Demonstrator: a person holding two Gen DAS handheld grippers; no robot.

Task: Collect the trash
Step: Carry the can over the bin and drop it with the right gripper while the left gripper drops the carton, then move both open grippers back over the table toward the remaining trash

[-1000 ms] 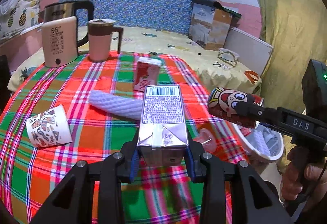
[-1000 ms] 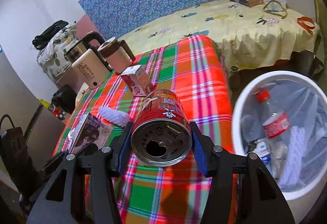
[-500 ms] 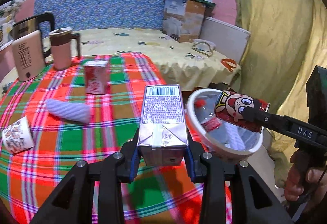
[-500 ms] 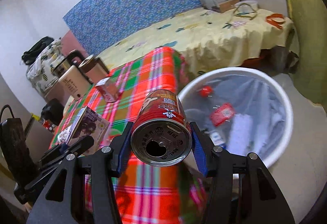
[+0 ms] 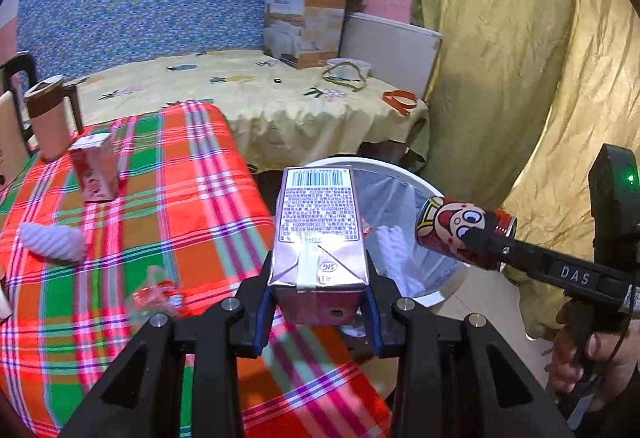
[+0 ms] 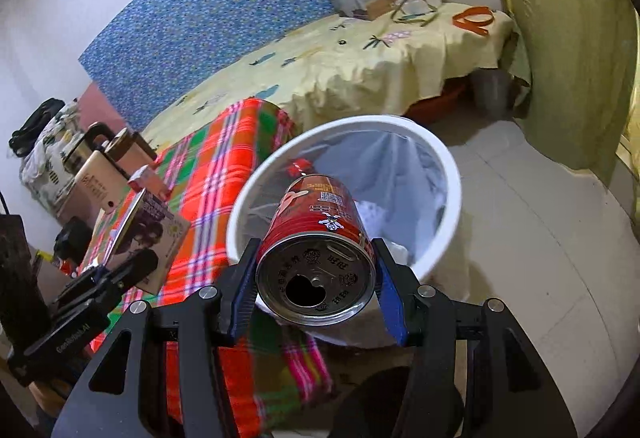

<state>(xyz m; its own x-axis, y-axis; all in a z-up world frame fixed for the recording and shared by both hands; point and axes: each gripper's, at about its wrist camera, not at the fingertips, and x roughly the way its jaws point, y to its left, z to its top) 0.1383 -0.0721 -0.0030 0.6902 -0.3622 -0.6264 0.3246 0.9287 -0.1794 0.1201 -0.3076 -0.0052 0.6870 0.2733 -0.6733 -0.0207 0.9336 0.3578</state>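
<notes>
Purple drink carton (image 5: 318, 222) hides white round bin's (image 5: 412, 178) left half; clear crumpled wrapper (image 5: 154, 294) blurred; beige kettle (image 5: 8, 142) cut by left edge.

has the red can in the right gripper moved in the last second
Yes. The red can, clamped in the right gripper, has travelled off the plaid table to above the white bin.

A brown mug (image 5: 50, 118) stands on the plaid tablecloth (image 5: 188, 174).
</notes>
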